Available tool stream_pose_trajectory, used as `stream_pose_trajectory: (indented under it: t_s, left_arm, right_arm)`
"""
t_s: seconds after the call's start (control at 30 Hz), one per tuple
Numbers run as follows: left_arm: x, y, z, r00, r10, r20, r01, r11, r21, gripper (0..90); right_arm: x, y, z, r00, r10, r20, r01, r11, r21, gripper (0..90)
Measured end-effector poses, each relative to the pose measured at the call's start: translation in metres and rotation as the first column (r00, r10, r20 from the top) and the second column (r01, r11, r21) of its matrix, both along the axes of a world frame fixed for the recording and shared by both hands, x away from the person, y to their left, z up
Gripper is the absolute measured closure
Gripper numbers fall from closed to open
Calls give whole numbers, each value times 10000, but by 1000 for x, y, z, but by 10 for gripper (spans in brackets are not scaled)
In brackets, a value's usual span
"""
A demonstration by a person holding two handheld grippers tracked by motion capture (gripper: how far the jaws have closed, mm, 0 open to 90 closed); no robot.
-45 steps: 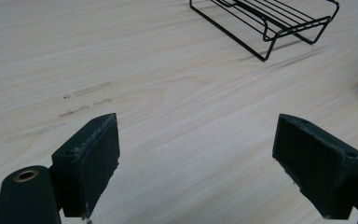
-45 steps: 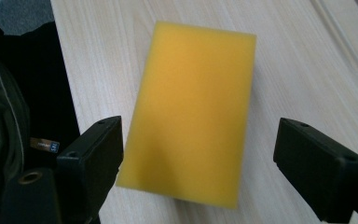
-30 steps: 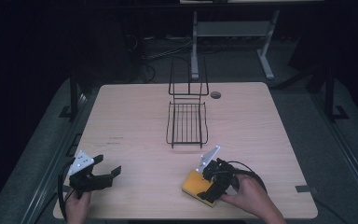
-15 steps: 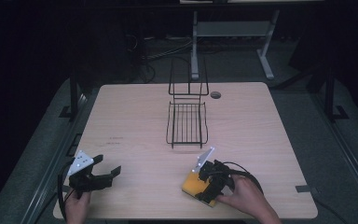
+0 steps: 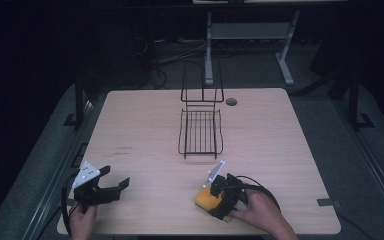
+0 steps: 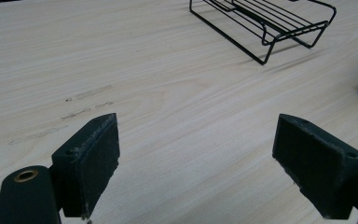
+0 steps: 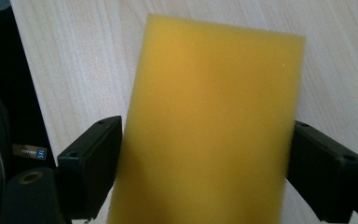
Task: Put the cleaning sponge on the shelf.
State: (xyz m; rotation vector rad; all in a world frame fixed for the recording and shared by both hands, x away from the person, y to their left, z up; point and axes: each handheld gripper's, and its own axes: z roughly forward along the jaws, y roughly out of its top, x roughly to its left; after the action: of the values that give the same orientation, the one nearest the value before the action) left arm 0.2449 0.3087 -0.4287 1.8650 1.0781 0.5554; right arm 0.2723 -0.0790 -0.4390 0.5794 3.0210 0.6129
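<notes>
Straddling sponge (image 7: 214,126): right hand-held gripper (image 7: 205,154).

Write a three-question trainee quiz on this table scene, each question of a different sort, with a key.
1. True or false: the left tool has its jaws wide apart with nothing between them.
2. The yellow sponge sits:
A. inside the wire rack
B. between the right tool's jaws, on the table
C. under the left tool
3. Fill in: the black wire rack stands near the table's ____ edge, away from the person.

Key:
1. true
2. B; the right tool has a jaw at each side of the sponge.
3. far
</notes>
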Motion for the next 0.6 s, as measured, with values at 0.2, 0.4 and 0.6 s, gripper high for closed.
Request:
stream_pose_trajectory:
  t_s: [0.2,0.4,0.6]
  left_arm:
    - [0,1,1,10000,-3,15,3,10000,-3,140]
    - [0,1,1,10000,5,30,-5,10000,-50,141]
    - [0,1,1,10000,21,20,-21,10000,-87,141]
  right_arm:
    - [-1,1,-2,10000,49,55,-49,10000,-73,159]
    - [-1,1,-3,9999,116,90,-115,9999,-84,168]
    - [-1,0,-2,9996,264,106,-263,9996,-104,182]
